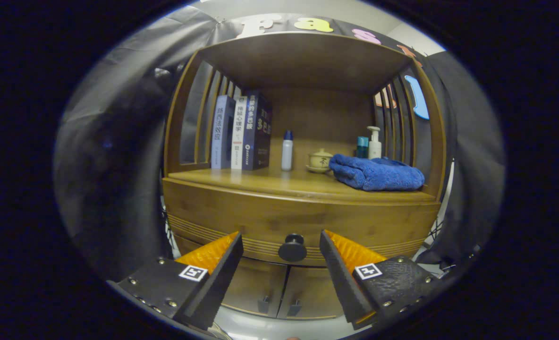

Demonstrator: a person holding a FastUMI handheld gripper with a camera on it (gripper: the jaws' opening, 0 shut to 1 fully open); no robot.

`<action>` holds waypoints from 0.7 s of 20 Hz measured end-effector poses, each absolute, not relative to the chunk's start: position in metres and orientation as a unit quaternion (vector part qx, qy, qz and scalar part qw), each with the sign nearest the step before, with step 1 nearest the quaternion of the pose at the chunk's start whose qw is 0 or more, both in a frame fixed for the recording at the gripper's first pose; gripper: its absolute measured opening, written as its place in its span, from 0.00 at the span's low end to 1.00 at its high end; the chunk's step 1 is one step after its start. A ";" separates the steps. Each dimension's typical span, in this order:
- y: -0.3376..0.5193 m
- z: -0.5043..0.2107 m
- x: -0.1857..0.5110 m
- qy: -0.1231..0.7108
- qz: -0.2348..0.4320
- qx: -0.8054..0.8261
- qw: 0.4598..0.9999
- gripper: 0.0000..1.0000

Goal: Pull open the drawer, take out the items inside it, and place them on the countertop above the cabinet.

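Gripper (282, 241) spreading wide before the closed wooden drawer (298, 222) — its round black knob (292, 248) sitting between the fingers, untouched.
Countertop (279, 182) carrying three upright books (240, 132), one folded blue towel (376, 172) and one small ceramic lidded cup (320, 160).

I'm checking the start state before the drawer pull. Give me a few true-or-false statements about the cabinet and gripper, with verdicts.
1. The wooden drawer with the round black knob is closed. True.
2. The gripper is shut on the knob. False: its fingers stand open, the knob between them, untouched.
3. A folded blue towel lies on the wooden countertop. True.
4. The three upright books lie flat on the towel. False: they stand at the countertop's far side from it.
5. A small white bottle with a blue cap stands between books and towel. True.
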State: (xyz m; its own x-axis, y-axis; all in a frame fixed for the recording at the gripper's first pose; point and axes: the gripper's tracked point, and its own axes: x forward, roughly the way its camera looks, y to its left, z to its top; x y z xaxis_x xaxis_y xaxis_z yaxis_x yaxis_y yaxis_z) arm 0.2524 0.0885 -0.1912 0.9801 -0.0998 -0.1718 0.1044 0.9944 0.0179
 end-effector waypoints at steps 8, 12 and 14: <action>0.081 -0.217 0.268 0.106 -0.067 0.016 0.992 0.97; 0.086 -0.229 0.283 0.114 -0.067 0.018 0.991 0.97; 0.079 -0.231 0.288 0.115 -0.079 0.009 0.990 0.82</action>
